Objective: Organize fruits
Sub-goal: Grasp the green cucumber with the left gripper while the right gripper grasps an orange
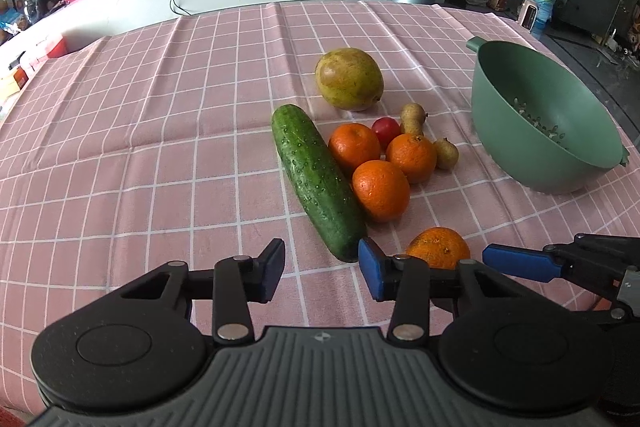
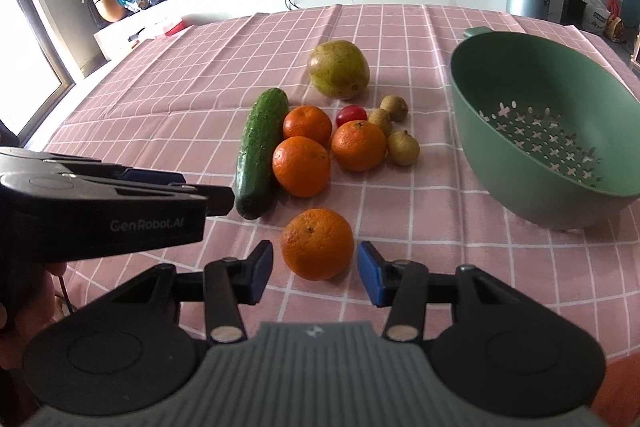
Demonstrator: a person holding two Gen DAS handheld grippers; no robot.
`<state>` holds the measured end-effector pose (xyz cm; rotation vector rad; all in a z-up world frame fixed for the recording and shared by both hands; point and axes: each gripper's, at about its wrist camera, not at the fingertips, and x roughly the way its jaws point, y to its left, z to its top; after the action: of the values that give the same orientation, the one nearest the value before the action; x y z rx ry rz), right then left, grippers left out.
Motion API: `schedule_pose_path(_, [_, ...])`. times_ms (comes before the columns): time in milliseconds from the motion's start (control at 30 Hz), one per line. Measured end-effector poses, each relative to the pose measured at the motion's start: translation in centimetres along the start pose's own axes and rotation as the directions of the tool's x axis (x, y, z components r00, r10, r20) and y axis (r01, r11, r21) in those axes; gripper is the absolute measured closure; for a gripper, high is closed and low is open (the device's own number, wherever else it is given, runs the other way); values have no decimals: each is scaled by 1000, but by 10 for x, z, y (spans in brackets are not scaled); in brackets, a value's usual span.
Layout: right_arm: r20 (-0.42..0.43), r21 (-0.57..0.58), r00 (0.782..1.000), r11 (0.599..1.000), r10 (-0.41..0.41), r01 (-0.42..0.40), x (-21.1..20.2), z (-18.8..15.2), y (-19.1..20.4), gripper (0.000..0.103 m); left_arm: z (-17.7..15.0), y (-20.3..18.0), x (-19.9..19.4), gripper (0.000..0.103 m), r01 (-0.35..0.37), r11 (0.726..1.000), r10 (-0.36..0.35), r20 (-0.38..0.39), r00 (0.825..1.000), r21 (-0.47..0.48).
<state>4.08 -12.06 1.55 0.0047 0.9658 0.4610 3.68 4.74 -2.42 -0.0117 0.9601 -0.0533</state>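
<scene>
The right gripper (image 2: 314,273) is spread wide around the nearest orange (image 2: 317,243), not yet pinching; the left gripper (image 1: 322,269) waits open and empty. Next, I judge: squeeze gently, then carry it toward two o'clock into the green colander (image 2: 480,99).

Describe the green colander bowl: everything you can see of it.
The green colander bowl looks like matte plastic, deep and round, with a small tab handle on its far rim. Cross-shaped and round holes pierce its bottom. It is empty and sits tilted, with its opening turned toward the cameras, on the pink checked tablecloth, to the right of the fruit pile. No fruit and neither gripper touches it; only the cloth is seen in contact.
</scene>
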Motion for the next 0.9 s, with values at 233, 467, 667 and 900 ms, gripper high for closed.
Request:
schedule_pose_path(233, [-62,-21,998,1000,-18,16,18,3,3,58,2,3,10,59,16,1000,-17,-36,999,-22])
schedule_pose_path(467, [-57,-10,998,999,-40,40,18,2,0,66,6,2,18,59,44,998,-45,-46,998,-37])
schedule_pose_path(667, [-15,75,991,988,-131,132,10,4,-13,67,9,-1,29,57,59,997,-62,-61,996,-40])
schedule_pose_path(900, [-62,120,992,986,-109,116,18,5,-21,63,14,-10,44,56,47,999,-47,-81,996,-6])
